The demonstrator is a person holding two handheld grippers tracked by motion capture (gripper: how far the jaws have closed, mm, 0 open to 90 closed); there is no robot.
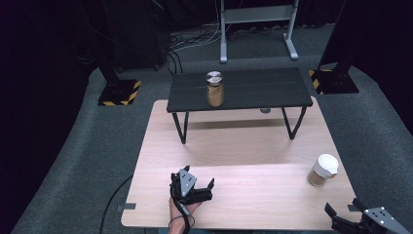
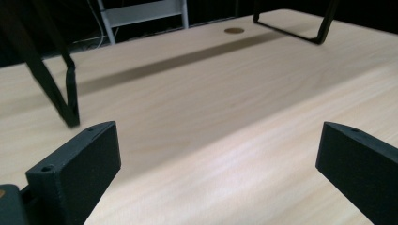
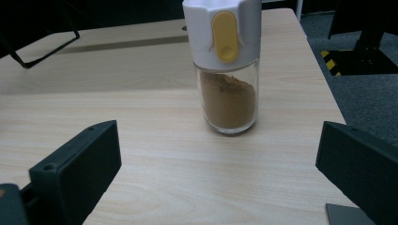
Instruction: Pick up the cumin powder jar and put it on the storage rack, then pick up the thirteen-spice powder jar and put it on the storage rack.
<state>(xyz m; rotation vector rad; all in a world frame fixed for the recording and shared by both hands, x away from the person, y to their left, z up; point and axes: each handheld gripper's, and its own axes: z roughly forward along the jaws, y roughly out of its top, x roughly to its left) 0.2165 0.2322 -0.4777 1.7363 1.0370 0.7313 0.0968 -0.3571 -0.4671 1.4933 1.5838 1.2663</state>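
Observation:
A clear spice jar with a white cap and brown powder stands on the right side of the wooden table. In the right gripper view the spice jar shows a yellow flap on its cap. It stands upright a short way beyond my right gripper, whose jaws are open and empty. My right gripper sits at the table's front right corner. My left gripper is held by a hand near the front edge, left of centre. The left gripper is open over bare wood.
A low black shelf on wire legs stands across the back of the table. A glass jar with a silver lid and brown contents rests on its left part. One shelf leg is ahead and left of the left gripper. Grey carpet surrounds the table.

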